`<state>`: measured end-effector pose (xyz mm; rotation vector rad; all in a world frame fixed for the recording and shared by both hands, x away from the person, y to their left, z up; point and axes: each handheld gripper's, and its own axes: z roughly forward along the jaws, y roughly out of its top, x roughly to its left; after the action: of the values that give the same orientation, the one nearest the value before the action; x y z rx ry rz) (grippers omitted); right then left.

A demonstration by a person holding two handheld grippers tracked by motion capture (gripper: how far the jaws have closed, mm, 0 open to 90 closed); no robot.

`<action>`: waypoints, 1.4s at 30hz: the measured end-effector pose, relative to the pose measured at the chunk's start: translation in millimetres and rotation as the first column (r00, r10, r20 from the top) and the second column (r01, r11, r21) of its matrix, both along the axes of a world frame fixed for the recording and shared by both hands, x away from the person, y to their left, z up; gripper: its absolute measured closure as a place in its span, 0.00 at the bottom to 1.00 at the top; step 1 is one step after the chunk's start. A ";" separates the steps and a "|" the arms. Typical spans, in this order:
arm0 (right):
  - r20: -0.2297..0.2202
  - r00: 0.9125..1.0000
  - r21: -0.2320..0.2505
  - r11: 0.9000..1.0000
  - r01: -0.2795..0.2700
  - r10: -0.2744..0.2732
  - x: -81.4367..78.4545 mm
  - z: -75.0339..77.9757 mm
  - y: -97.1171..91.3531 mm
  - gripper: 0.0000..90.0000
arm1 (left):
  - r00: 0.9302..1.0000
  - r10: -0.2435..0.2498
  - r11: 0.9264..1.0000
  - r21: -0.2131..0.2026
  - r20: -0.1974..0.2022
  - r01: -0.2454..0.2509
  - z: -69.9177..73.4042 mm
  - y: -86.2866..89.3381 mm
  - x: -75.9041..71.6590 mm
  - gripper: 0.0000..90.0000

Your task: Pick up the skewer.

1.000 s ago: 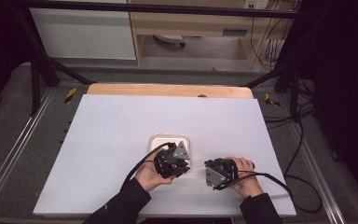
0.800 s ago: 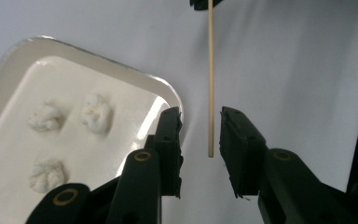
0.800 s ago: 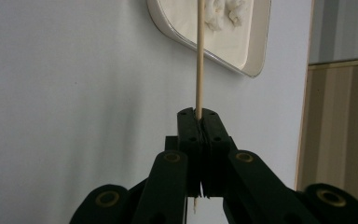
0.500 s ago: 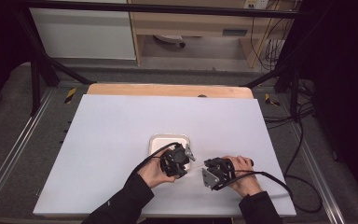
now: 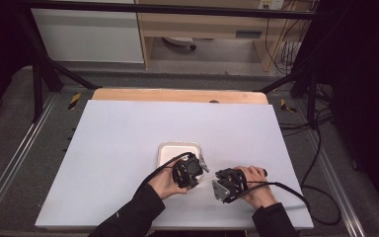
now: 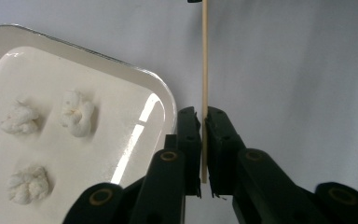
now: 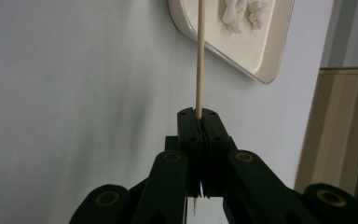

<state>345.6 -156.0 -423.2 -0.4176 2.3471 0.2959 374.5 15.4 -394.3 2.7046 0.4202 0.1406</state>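
The skewer (image 6: 204,70) spans level between the two grippers beside the tray (image 5: 164,150) (three white lumps inside), its long axis running hand to hand: right gripper (image 7: 198,114) clamps one end, left gripper (image 6: 203,116) has just been closing on the other.

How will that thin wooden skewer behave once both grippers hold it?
The skewer looks thin and straight, so probably stiff yet snappable if bent. The left gripper and right gripper pinch opposite ends; it's round, so it may roll if released.
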 end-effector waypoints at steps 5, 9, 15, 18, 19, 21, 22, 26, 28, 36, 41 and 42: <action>-0.001 1.000 0.002 1.000 0.004 -0.004 -1.4 0.8 -0.1 0.99 | 1.000 -0.010 1.000 0.010 0.014 0.009 -0.4 -2.5 -2.4 0.98; 0.008 1.000 0.002 1.000 -0.001 0.001 -2.0 2.0 0.3 0.99 | 0.999 -0.013 1.000 0.014 0.034 0.012 -0.8 -2.9 -3.7 0.99; 0.005 1.000 0.006 1.000 0.009 -0.010 -3.1 2.1 0.0 0.99 | 0.999 -0.006 1.000 0.000 0.035 0.006 -2.7 -1.4 -5.0 0.99; 0.013 1.000 0.013 1.000 0.001 -0.001 -2.3 3.0 0.2 0.98 | 0.999 0.003 1.000 -0.011 0.040 -0.002 -2.2 0.2 -5.3 0.99; 0.012 1.000 0.018 1.000 0.004 -0.004 -2.4 3.5 0.0 0.98 | 0.999 0.006 1.000 -0.016 0.042 -0.005 -1.9 0.8 -5.7 0.99; 0.010 1.000 0.037 0.999 0.012 -0.012 -2.1 5.2 -0.8 0.96 | 0.999 0.001 1.000 -0.020 0.051 0.000 -0.8 3.2 -6.1 0.99; 0.007 1.000 0.053 0.998 0.019 -0.019 -2.1 6.3 -1.3 0.92 | 0.999 0.001 1.000 -0.020 0.051 0.000 -0.8 3.2 -6.1 0.99; -0.027 0.997 0.113 0.991 0.076 -0.073 -1.3 11.1 -5.9 0.74 | 0.997 0.029 0.999 -0.043 0.066 -0.027 -1.0 14.4 -5.2 0.99; -0.054 0.992 0.152 0.981 0.119 -0.112 -0.2 13.0 -9.0 0.65 | 0.997 0.038 0.998 -0.048 0.066 -0.035 -0.2 21.1 -5.1 0.99; -0.232 0.934 0.369 0.865 0.342 -0.270 7.9 14.6 -23.1 0.34 | 0.994 0.082 0.993 -0.087 0.072 -0.076 2.5 46.4 -5.9 0.99; -0.347 0.874 0.403 0.787 0.467 -0.341 11.8 11.5 -31.0 0.26 | 0.992 0.106 0.988 -0.123 0.075 -0.096 3.7 59.1 -7.8 0.99; -0.402 0.836 0.409 0.743 0.530 -0.374 13.5 9.2 -34.6 0.18 | 0.991 0.113 0.986 -0.132 0.074 -0.103 4.0 62.6 -8.1 0.99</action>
<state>359.1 -190.5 -414.1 0.5002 2.4361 0.7536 366.4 78.0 -390.3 2.5408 0.5329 0.2451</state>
